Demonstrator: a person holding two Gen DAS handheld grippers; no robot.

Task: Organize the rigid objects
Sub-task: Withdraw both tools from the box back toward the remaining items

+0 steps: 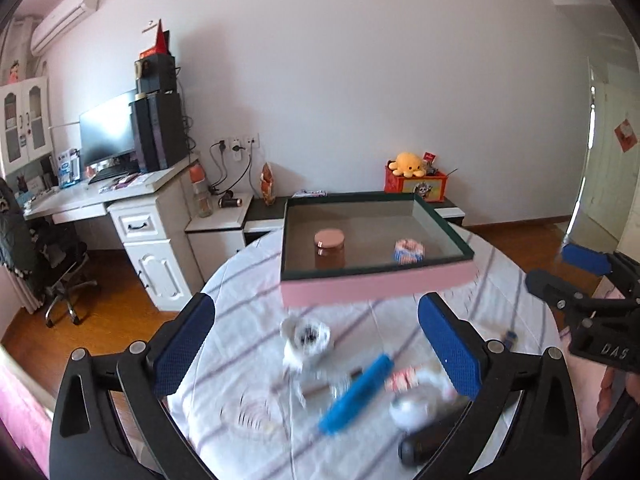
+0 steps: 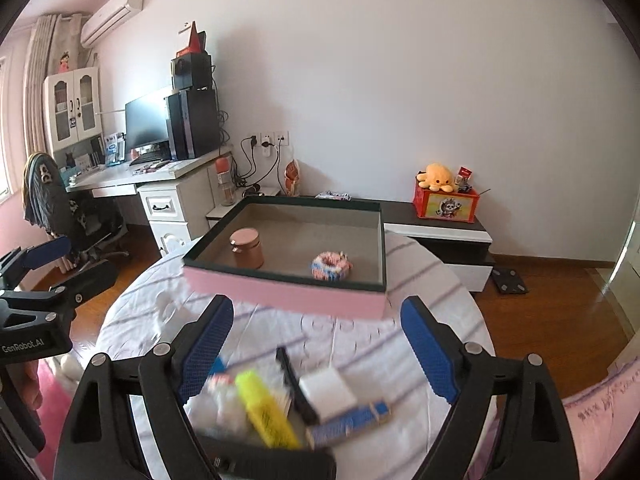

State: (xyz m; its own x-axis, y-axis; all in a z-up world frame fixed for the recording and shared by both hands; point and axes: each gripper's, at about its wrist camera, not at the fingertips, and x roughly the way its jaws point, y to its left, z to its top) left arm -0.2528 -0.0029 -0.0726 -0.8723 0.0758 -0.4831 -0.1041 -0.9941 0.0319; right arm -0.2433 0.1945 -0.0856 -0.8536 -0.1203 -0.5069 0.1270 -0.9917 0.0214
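A pink box with a dark green rim (image 1: 376, 286) (image 2: 280, 294) stands on the round table and holds a copper-lidded jar (image 1: 329, 246) (image 2: 247, 249) and a patterned ring (image 1: 409, 251) (image 2: 331, 266). My left gripper (image 1: 316, 344) is open above a white cup-like object (image 1: 307, 340), a blue stick (image 1: 356, 394) and a black cylinder (image 1: 428, 438). My right gripper (image 2: 318, 346) is open above a yellow highlighter (image 2: 266, 410), a white block (image 2: 328, 394), a black comb (image 2: 296, 386) and a blue stick (image 2: 348, 420). Each gripper shows at the other view's edge.
The table has a striped white cloth (image 1: 248, 288). Behind it stand a white desk with a monitor (image 1: 106, 132), an office chair (image 1: 44, 256), a low cabinet (image 2: 436, 232) and a red box with a yellow plush (image 2: 446, 196). Wood floor surrounds the table.
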